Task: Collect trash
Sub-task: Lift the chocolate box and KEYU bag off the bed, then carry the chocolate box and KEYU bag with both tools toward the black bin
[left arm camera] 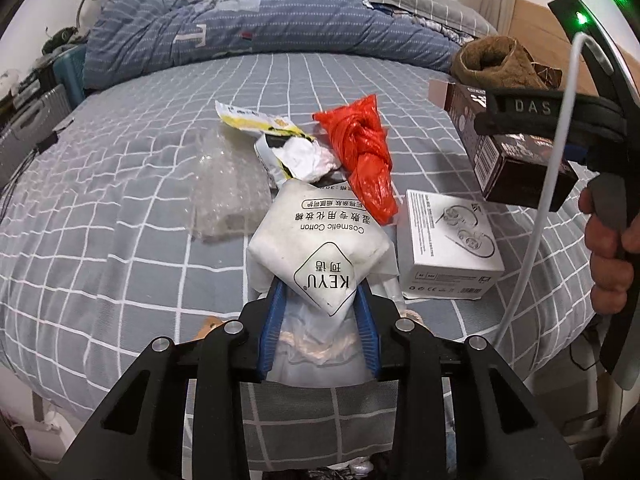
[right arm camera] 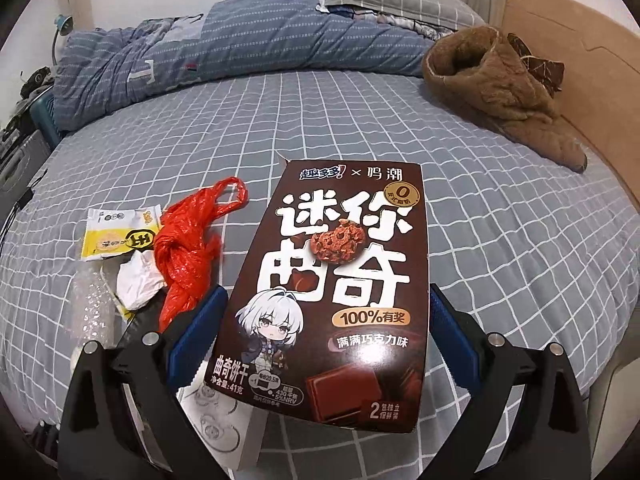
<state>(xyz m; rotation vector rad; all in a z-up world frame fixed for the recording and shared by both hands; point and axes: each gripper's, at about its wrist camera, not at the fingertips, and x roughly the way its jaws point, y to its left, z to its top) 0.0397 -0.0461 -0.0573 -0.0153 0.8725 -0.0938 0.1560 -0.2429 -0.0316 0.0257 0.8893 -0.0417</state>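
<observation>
Now pinching a white cosmetic cotton bag (left arm camera: 320, 248) between the nearly closed blue pads of the left gripper (left arm camera: 319, 330), just above the checked bed (left arm camera: 120, 208). Clamping a brown cookie box (right arm camera: 340, 280) in the wide-set right gripper (right arm camera: 320, 332), clear of the red plastic bag (right arm camera: 188, 256).

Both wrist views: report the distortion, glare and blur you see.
Left wrist view: fisheye bends the bed's grid, black corners, a green light flares top right, cotton pad pack sharp. Right wrist view: same bending, soft glare on the cookie box, print sharp, no motion blur.
</observation>
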